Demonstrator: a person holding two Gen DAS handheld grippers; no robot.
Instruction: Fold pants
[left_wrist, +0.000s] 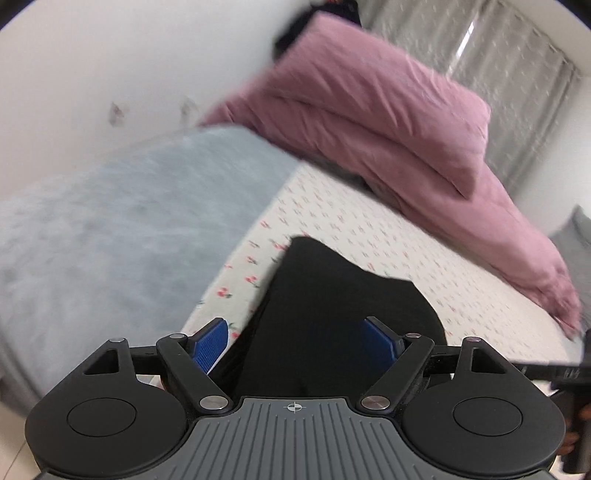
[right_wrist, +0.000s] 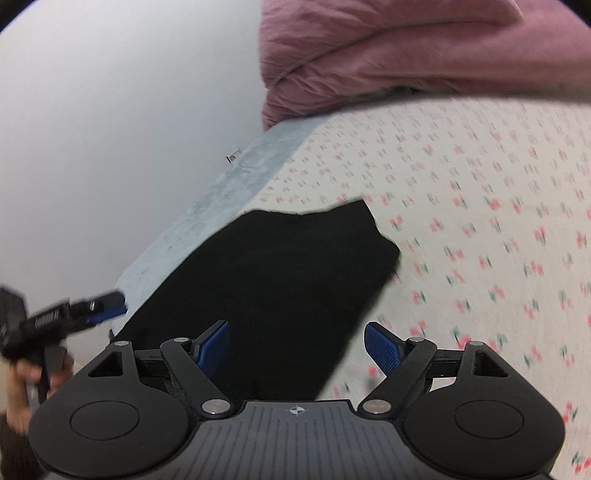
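Note:
The black pants (left_wrist: 332, 302) lie folded into a compact dark shape on the floral bed sheet (left_wrist: 424, 266). They also show in the right wrist view (right_wrist: 288, 280), near the sheet's left edge. My left gripper (left_wrist: 299, 343) is open, its blue pads (left_wrist: 210, 343) spread on either side of the near end of the pants, holding nothing. My right gripper (right_wrist: 297, 347) is open too, just above the near end of the pants. The left gripper (right_wrist: 103, 308) shows at the left of the right wrist view, beside the pants.
A pink folded duvet (left_wrist: 388, 122) lies at the back of the bed and also shows in the right wrist view (right_wrist: 406, 55). A grey-blue fuzzy blanket (left_wrist: 122, 221) covers the left side. A white wall (left_wrist: 110, 55) and grey curtains (left_wrist: 517, 74) stand behind.

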